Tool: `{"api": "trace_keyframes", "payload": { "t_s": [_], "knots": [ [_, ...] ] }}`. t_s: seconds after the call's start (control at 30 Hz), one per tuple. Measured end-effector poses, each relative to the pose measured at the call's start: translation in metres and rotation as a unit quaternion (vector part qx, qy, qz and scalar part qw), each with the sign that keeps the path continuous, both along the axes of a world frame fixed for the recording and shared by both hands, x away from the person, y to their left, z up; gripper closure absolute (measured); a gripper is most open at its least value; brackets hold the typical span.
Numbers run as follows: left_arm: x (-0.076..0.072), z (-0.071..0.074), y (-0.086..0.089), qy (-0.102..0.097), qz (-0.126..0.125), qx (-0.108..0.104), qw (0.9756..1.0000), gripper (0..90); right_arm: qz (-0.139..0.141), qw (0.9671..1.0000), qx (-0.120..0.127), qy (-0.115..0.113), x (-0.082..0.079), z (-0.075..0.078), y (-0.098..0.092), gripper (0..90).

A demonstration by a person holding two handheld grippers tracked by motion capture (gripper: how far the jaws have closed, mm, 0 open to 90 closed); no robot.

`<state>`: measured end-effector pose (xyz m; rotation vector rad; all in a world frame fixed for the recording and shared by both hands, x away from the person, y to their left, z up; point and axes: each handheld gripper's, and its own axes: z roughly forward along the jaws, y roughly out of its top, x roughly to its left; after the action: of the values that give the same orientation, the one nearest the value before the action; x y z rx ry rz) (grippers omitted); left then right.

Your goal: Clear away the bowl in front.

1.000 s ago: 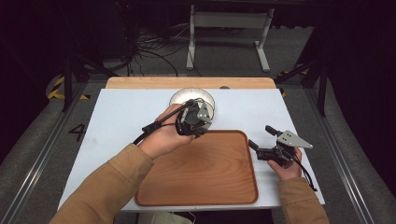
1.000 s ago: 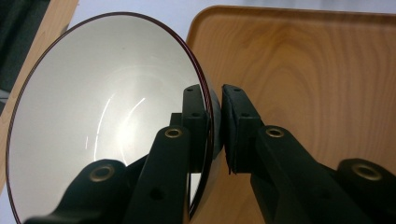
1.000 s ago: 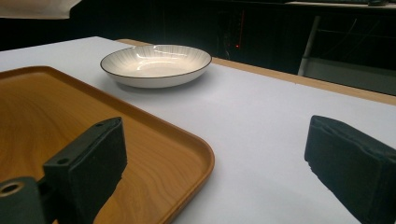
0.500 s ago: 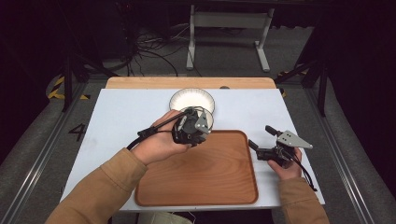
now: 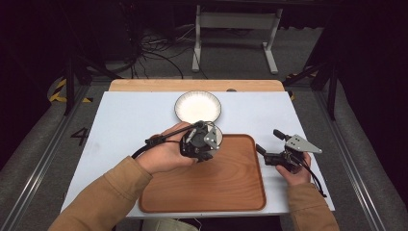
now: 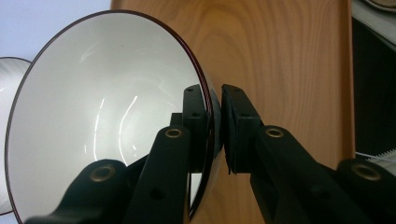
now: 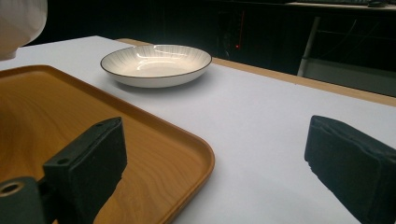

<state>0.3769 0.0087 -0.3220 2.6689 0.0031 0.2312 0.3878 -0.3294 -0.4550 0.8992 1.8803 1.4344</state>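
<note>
A glossy white ceramic bowl with a thin dark rim point(image 6: 107, 116) hangs tilted above the far left corner of a smooth, rounded-corner wooden tray point(image 5: 211, 183). The left gripper point(image 5: 199, 143) has its black jaws pinched on the bowl's rim, one inside, one outside. To set it down well, the bowl probably needs levelling and lowering gently, since glazed ceramic can slip. The right gripper point(image 5: 274, 154) rests at the tray's right edge, jaws wide apart and holding nothing. Beyond the tray, a shallow ribbed white plate point(image 5: 197, 107) sits on the matte white table point(image 5: 120, 120).
</note>
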Motion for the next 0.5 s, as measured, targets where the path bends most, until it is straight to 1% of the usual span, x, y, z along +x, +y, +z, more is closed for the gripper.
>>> {"api": "trace_keyframes", "payload": {
  "t_s": [0.1,0.13,0.27,0.3,0.37,0.43,0.47,0.5],
  "knots": [
    [-0.001,-0.004,-0.001,0.005,-0.003,0.01,0.9999,80.9,0.001,1.0,0.0,0.0,0.0,0.0,0.0,6.1],
    [-0.001,-0.005,-0.001,0.006,-0.007,0.01,0.9999,80.9,0.001,1.0,0.0,0.0,0.0,0.0,0.0,6.1],
    [-0.002,-0.011,-0.002,0.013,-0.007,0.014,0.9998,81.0,0.0,1.0,0.0,0.0,0.0,0.0,0.0,6.1],
    [-0.002,-0.012,-0.003,0.013,-0.008,0.018,0.9997,81.1,0.0,1.0,0.0,0.0,0.0,0.0,0.0,6.0],
    [-0.002,-0.017,-0.003,0.02,-0.011,0.018,0.9996,81.1,0.0,1.0,0.0,0.0,0.0,0.0,0.0,6.1],
    [-0.002,-0.021,-0.004,0.025,-0.009,0.018,0.9995,81.1,0.0,1.0,0.0,0.0,0.0,0.0,0.0,6.1],
    [-0.002,-0.024,-0.004,0.028,-0.009,0.022,0.9993,81.1,0.001,1.0,0.0,0.0,0.0,0.0,0.0,6.1],
    [-0.002,-0.024,-0.004,0.028,-0.009,0.022,0.9993,81.1,0.001,1.0,0.0,0.0,0.0,0.0,0.0,6.1]
  ]
}}
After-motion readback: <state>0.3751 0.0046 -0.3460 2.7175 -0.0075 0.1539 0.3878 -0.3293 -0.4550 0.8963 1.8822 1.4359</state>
